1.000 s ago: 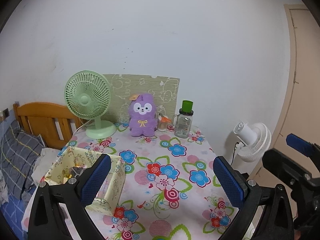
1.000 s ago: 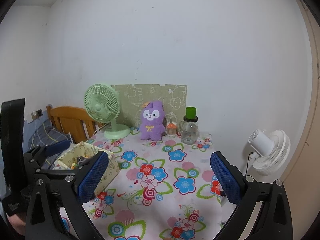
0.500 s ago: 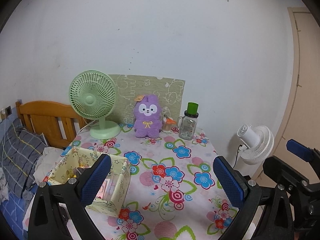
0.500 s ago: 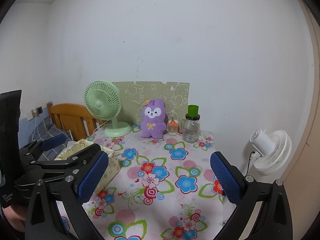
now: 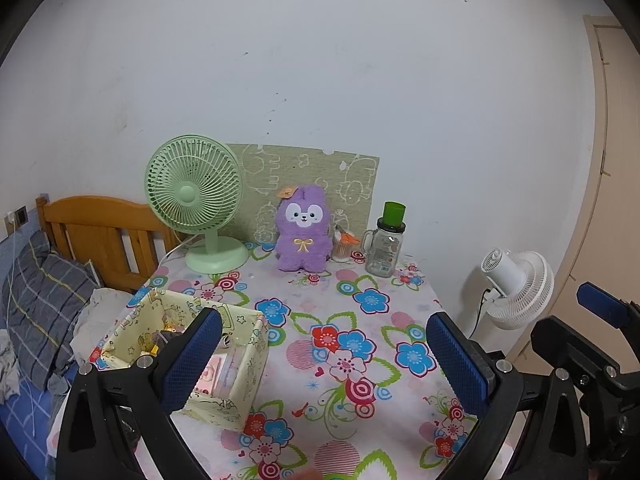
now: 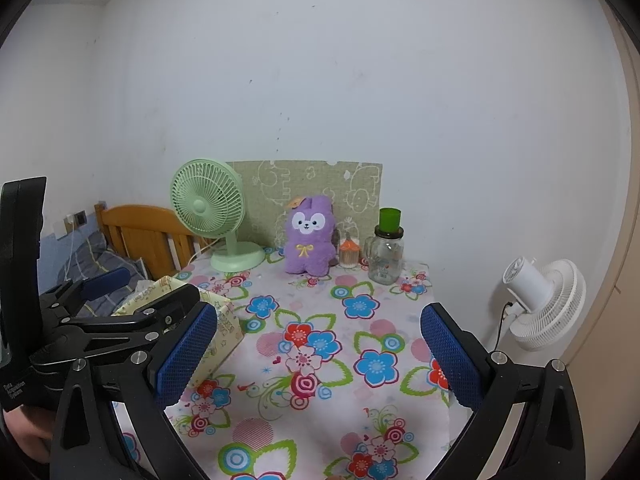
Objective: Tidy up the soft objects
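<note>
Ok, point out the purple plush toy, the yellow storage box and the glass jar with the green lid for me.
purple plush toy (image 5: 304, 240), left wrist view, on its belly by the yellow bow.
yellow storage box (image 5: 240, 384), left wrist view, on its near outer wall.
glass jar (image 6: 386, 258), right wrist view, on its clear body below the green lid.

I'm working in a home bedroom: a wooden bed headboard (image 5: 100, 236) with a grey checked pillow (image 5: 40, 304) beside a flower-patterned tablecloth (image 5: 340, 340).
</note>
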`<state>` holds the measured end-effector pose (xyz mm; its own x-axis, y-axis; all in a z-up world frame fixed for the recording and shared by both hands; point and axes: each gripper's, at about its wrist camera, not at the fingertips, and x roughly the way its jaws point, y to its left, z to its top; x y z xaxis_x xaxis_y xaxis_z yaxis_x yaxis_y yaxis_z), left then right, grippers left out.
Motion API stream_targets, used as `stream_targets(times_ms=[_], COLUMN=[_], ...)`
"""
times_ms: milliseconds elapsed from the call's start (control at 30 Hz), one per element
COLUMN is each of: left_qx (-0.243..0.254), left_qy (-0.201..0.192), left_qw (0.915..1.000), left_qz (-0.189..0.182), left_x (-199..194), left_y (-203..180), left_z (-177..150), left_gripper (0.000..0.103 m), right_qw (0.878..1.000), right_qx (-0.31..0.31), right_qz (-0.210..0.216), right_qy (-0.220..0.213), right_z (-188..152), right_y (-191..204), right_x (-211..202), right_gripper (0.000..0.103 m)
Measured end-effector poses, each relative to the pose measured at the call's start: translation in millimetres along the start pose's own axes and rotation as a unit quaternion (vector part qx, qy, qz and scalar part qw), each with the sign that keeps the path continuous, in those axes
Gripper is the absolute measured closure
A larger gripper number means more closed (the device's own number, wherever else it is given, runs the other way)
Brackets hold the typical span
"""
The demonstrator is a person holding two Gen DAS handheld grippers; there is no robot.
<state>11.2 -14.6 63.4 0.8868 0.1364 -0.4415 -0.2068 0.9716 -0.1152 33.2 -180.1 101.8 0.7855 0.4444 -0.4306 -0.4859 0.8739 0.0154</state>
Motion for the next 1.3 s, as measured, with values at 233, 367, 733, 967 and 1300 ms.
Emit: stream_targets(times_ms=[233,367,733,967,1300], left_qx=[0.003,0.003,0.003,0.004,0.004], left_qy=[-0.001,-0.001,-0.001,-0.002,-0.001], left_qw=[1.0,1.0,1.0,1.0,0.9999], left_qz=[-0.002,-0.004,-0.005,-0.007,-0.011], left_x=[-1.4,-1.5,-3.1,-4.5,-6.2], left_y=[0.1,-0.3,-2.1,-2.4,-0.3], left_z=[-0.1,0.3,0.8,1.7,3.5], left_gripper=[0.0,0.0,0.0,0.0,0.0], right_qw=[1.0,1.0,1.0,1.0,1.0], right_qx=[-0.001,-0.001,0.0,-0.005,-0.008], right_qz=[-0.001,0.0,-0.001,0.0,0.0], right_qy=[0.0,0.0,-0.003,-0.005,-0.004], right_z=[-0.2,0.0,0.6,1.6,1.7], right_y=[1.0,1.0,2.6,6.3,8.4], right_x=[1.2,0.6,1.1,-1.3,-1.6], right_gripper=[0.0,0.0,0.0,0.0,0.0])
